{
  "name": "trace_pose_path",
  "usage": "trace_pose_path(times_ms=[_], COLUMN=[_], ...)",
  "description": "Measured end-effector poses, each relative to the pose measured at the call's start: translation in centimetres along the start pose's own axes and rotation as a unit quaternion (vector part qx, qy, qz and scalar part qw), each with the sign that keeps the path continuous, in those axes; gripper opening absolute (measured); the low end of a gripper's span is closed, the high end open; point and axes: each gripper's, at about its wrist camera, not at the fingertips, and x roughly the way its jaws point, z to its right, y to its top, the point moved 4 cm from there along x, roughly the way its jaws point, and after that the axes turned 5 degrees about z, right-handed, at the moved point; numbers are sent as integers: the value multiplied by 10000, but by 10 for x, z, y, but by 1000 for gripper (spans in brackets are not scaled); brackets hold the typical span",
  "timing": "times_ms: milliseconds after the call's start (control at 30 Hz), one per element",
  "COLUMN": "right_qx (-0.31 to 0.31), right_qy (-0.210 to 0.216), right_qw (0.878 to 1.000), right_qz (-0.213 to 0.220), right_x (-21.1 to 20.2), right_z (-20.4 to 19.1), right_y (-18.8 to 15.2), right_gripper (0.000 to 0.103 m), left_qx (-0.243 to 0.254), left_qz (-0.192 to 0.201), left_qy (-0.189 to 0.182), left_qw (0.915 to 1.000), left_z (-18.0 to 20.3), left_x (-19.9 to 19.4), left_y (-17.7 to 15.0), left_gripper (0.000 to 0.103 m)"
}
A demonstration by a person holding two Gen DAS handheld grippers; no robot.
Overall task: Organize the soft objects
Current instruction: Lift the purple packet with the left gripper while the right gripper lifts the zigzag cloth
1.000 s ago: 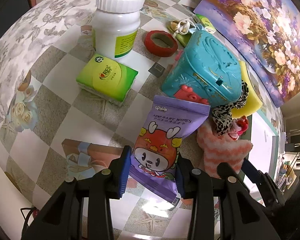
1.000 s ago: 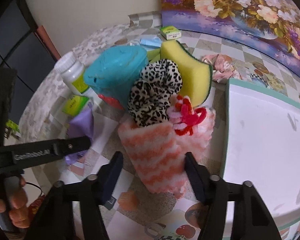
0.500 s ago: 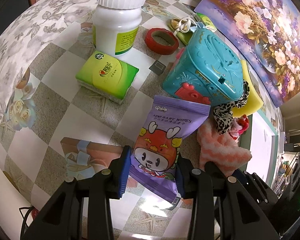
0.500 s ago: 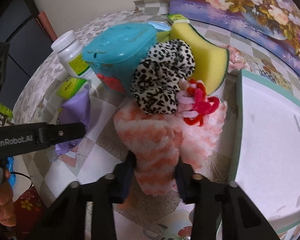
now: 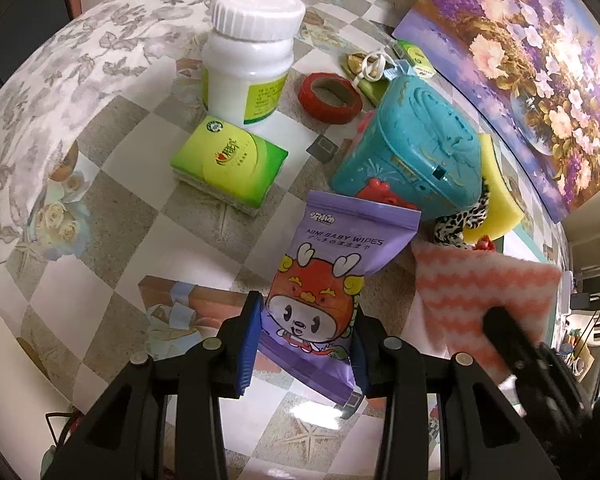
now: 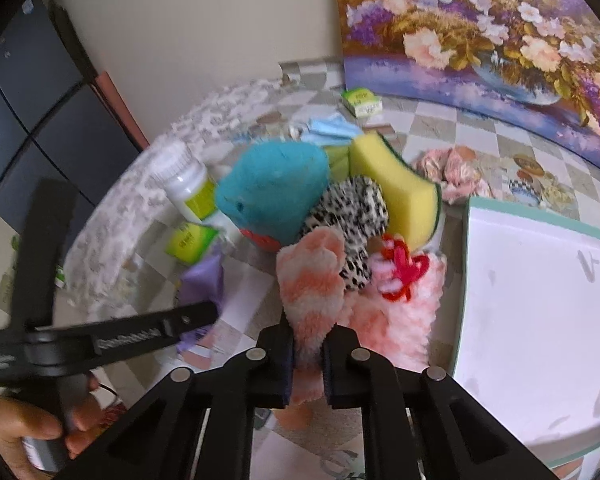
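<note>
Beside the white green-rimmed tray (image 6: 540, 304) on the checkered table (image 5: 112, 264), right tongs (image 6: 307, 362) were closing on the fluffy pink-and-white striped cloth (image 6: 312, 284), presumably for traying, while left tongs (image 5: 306, 344) pinched the purple baby-wipes pouch (image 5: 328, 280) steady.

The wipes pack (image 5: 332, 276) is purple with a red-and-white cartoon dragon. At 2 o'clock from it, the box (image 5: 416, 156) is teal with a red clasp. The fluffy cloth (image 6: 312, 280) has coral and white zigzag stripes. The scrunchie (image 6: 352, 216) is black-and-white leopard print, the sponge (image 6: 396, 188) yellow with a green edge. The worktop (image 5: 112, 200) shows grey and white checks.
</note>
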Motion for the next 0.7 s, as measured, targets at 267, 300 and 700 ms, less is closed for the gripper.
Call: trace_pose_path(times_ms=[267,300,700], right_qx=[174,185,415], right_qy=[357,384,873], right_qw=[9972,9966,9779], right_qz=[636,699,1855], right_x=[-41,-45,-117], right_z=[-6,-6,-2], right_y=[18,20,46], right_gripper=[11,11,11], left_qx=[44,45,175], left_qz=[258,301,756], left_qy=[53,51,-51], left_qw=[9996,9995,9970], left_z=[6,7,29], left_x=[-19,-22,-62], left_y=[4,5,14], left_gripper=[41,41,41])
